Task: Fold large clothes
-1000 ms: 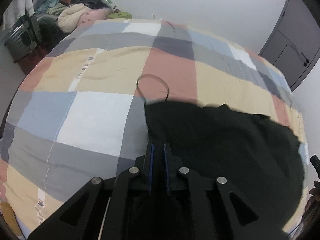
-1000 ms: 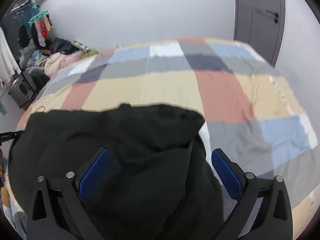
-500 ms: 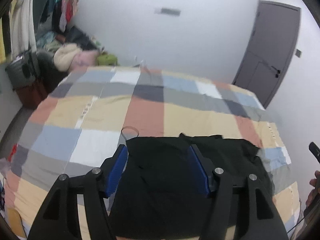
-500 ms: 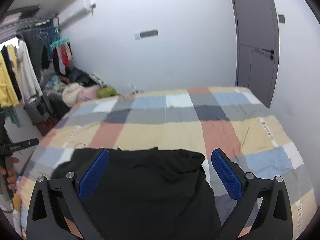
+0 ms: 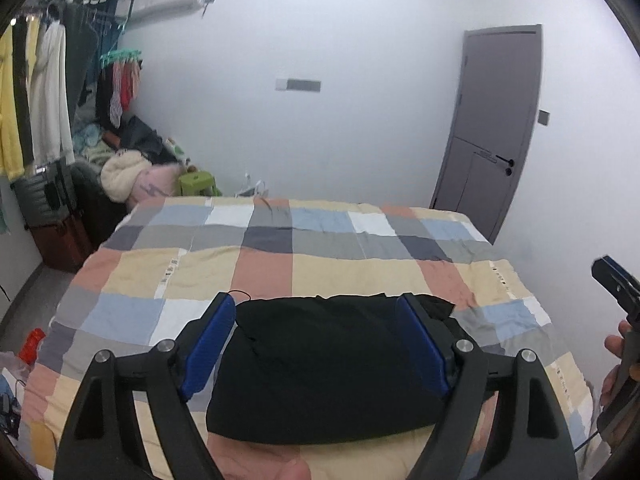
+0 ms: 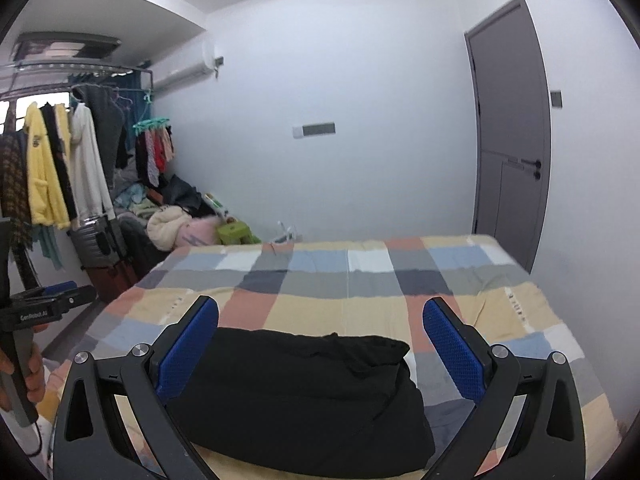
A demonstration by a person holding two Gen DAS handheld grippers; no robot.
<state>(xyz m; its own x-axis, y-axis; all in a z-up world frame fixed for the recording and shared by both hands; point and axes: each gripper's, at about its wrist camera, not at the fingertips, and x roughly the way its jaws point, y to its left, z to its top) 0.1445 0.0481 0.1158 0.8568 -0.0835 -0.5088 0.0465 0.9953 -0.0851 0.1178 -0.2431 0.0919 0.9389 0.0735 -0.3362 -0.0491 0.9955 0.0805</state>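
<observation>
Black garment (image 5: 328,364) lies folded at checked bed (image 5: 260,264) near edge, claws spread.

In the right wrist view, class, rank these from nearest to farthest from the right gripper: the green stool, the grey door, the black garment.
1. Black garment, folded on the bed, directly below the open right gripper.
2. Green stool, far left, past the bed.
3. Grey door, far right wall.

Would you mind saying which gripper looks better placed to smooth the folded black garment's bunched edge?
Probably the right gripper: its open jaws sit nearer the folded black garment's bunched right edge. The left gripper hovers open, centred.
</observation>
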